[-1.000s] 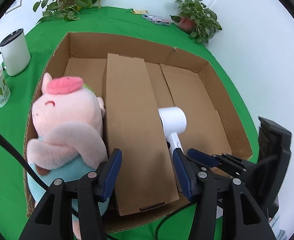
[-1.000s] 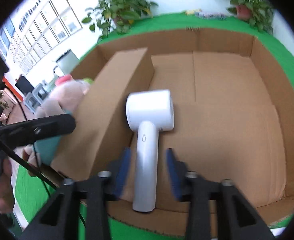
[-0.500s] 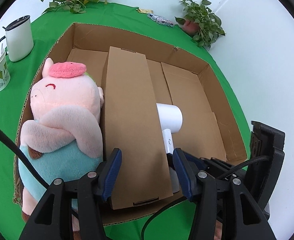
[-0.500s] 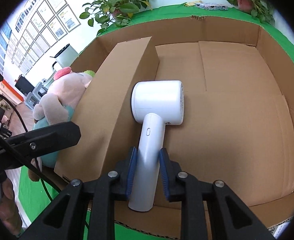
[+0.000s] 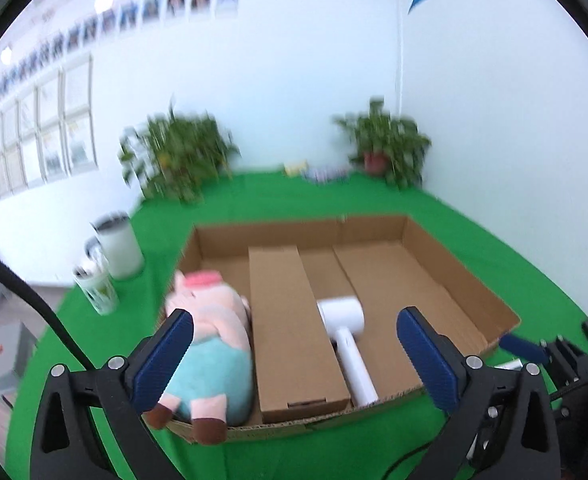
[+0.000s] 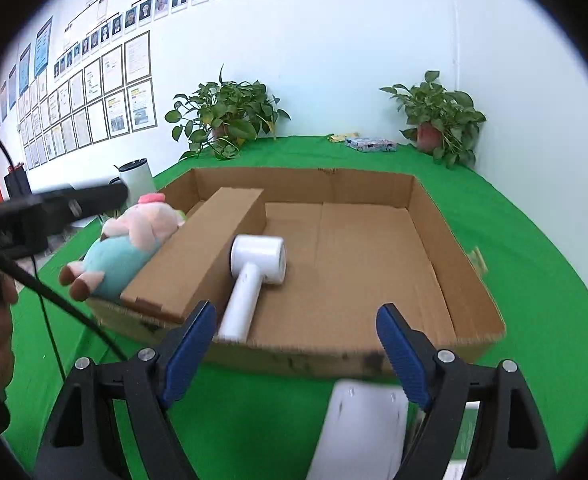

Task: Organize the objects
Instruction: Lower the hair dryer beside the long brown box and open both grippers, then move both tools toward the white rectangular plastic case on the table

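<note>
Right wrist view: right gripper [image 6: 295,344] stands spread wide, jaws just been opening, nothing between them; white hair dryer [image 6: 254,276] lies released just ahead of it in the cardboard tray [image 6: 459,264], handle end resting at the near wall. Left of the dryer and touching it, long cardboard box [image 6: 198,256]; further left, plush pig [image 6: 130,244] with feet hanging over the near-left corner. Just below this gripper, a blurred white flat item [image 6: 357,428] on the green counter [image 6: 541,280], probably next to go in. Left wrist view: left gripper [image 5: 294,354] also spread wide and empty, jaws just been opening, box and dryer showing ahead through the gap. Risks: pig sits half out and could slide off the rim if the tray gets bumped; dryer handle near the front wall could catch a jaw on the next reach-in; the two grippers hang close together near the front wall and could clash.
</note>
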Action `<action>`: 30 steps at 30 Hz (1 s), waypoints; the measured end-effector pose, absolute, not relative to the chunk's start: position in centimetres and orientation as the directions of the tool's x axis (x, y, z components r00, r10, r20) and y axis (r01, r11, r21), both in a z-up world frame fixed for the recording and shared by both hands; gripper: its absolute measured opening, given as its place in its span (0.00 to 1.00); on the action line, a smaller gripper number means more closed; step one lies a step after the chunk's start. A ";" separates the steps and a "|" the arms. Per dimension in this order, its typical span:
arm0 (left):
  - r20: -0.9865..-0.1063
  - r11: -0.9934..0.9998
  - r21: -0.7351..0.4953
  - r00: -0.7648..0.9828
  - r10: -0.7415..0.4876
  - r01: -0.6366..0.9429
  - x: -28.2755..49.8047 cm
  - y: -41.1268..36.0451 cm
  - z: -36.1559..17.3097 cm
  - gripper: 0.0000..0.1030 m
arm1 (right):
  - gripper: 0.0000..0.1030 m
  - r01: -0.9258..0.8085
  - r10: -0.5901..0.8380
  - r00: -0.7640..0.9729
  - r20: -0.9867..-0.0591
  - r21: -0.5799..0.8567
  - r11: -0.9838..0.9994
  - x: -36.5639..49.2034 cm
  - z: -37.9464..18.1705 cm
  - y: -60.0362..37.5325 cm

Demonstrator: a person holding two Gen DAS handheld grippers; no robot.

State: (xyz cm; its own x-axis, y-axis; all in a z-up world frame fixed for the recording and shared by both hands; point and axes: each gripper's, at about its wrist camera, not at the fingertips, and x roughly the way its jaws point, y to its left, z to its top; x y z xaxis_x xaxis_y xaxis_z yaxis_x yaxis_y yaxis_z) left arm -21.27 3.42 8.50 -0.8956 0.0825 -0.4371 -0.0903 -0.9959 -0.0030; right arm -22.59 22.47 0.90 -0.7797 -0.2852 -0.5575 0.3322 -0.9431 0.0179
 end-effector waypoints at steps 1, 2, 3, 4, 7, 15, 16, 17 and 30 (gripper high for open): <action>-0.419 -0.997 0.008 -0.905 0.071 -0.081 -20.4 3.7 8.7 0.99 | 0.80 0.327 -0.285 -0.779 -0.558 0.027 -0.945 -22.0 0.9 22.7; -0.407 -0.997 0.011 -0.911 0.066 -0.078 -19.7 4.0 8.6 0.99 | 0.80 0.320 -0.285 -0.780 -0.557 0.036 -0.947 -21.5 0.9 23.2; -0.397 -0.997 0.007 -0.915 0.067 -0.076 -18.9 4.4 8.5 0.99 | 0.80 0.312 -0.280 -0.783 -0.556 0.039 -0.949 -20.9 0.8 23.6; -0.394 -0.997 0.002 -0.917 0.068 -0.075 -18.3 4.6 8.3 0.99 | 0.80 0.303 -0.270 -0.787 -0.554 0.034 -0.952 -20.4 0.8 23.9; -0.389 -0.998 0.001 -0.920 0.057 -0.062 -16.9 5.3 7.9 0.99 | 0.80 0.287 -0.248 -0.799 -0.548 0.014 -0.958 -19.6 0.6 24.2; -0.550 -0.993 -0.048 -0.827 0.115 -0.107 -16.7 5.7 4.9 0.04 | 0.26 0.291 -0.252 -0.819 -0.516 0.005 -0.957 -18.6 0.7 25.3; -0.541 -0.993 -0.040 -0.833 0.114 -0.110 -16.6 5.8 4.8 0.07 | 0.44 0.296 -0.259 -0.814 -0.520 0.013 -0.955 -18.7 0.7 25.5; -0.535 -0.994 -0.026 -0.838 0.106 -0.110 -16.4 6.0 4.9 0.24 | 0.58 0.301 -0.266 -0.806 -0.529 0.021 -0.953 -18.8 0.7 25.6; -0.456 -0.994 -0.089 -0.884 0.103 -0.070 -15.1 4.0 6.4 0.99 | 0.85 0.392 -0.333 -0.726 -0.602 0.035 -0.919 -19.3 -1.4 24.5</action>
